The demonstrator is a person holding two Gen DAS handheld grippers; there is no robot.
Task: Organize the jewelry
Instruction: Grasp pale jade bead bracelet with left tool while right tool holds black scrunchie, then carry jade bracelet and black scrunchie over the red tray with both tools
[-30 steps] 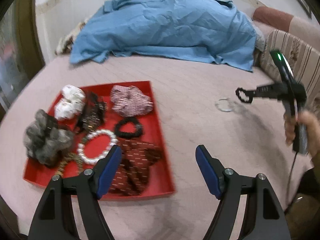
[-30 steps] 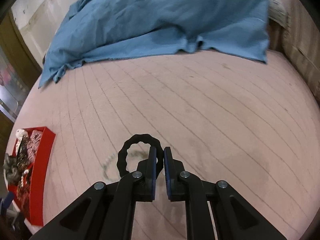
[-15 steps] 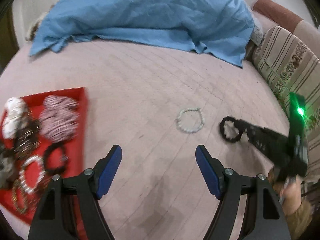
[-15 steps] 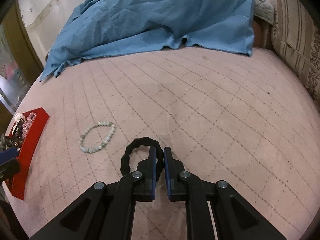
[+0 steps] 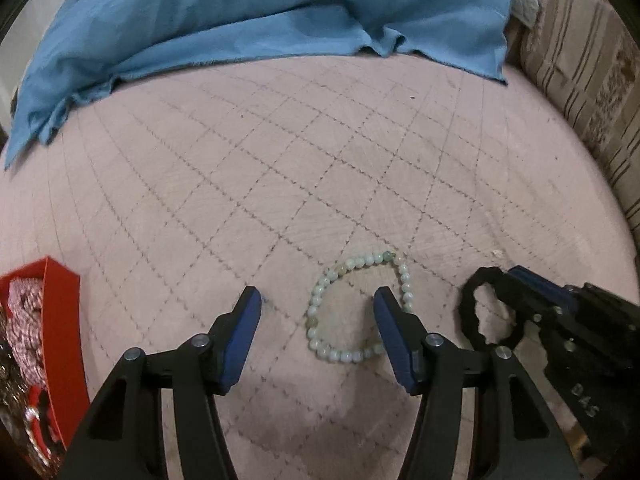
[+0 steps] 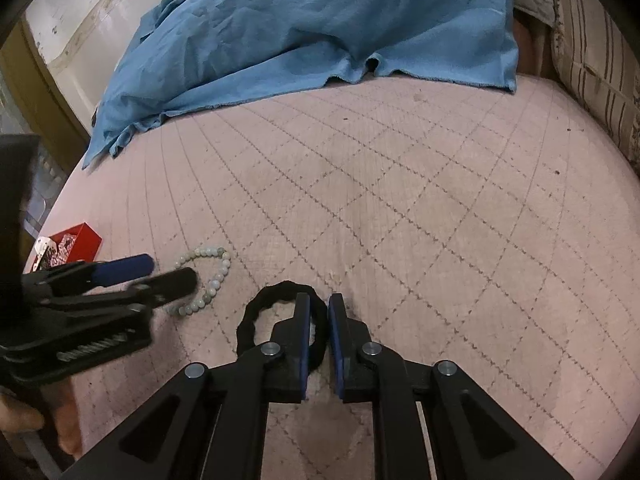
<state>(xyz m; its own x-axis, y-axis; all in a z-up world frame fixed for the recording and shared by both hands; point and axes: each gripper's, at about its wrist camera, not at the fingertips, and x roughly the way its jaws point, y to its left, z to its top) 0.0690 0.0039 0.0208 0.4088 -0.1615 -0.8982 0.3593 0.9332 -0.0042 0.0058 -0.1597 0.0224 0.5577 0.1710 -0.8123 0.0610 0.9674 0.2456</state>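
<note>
A pale green bead bracelet [image 5: 344,354] [image 6: 222,268] lies flat on the pink quilted cover. My left gripper [image 5: 317,296] [image 6: 172,272] hangs just over it with its jaws closing. The ring's left side is between the pads, untouched, and the right finger stands inside the ring. My right gripper [image 6: 319,300] [image 5: 508,280] is shut on a black wavy hair tie [image 6: 256,312] [image 5: 468,312], held low over the cover just right of the bracelet. The red tray [image 5: 60,320] [image 6: 86,236] of jewelry and scrunchies sits at the far left.
A crumpled blue cloth [image 5: 240,20] [image 6: 320,20] covers the back of the bed. A striped cushion [image 5: 580,80] stands along the right side. A person's hand [image 6: 24,416] holds the left gripper at the lower left of the right wrist view.
My left gripper has swung right from over the red tray to the bead bracelet, dropped lower, and its jaws have narrowed. The right gripper keeps the black tie and has barely shifted.
</note>
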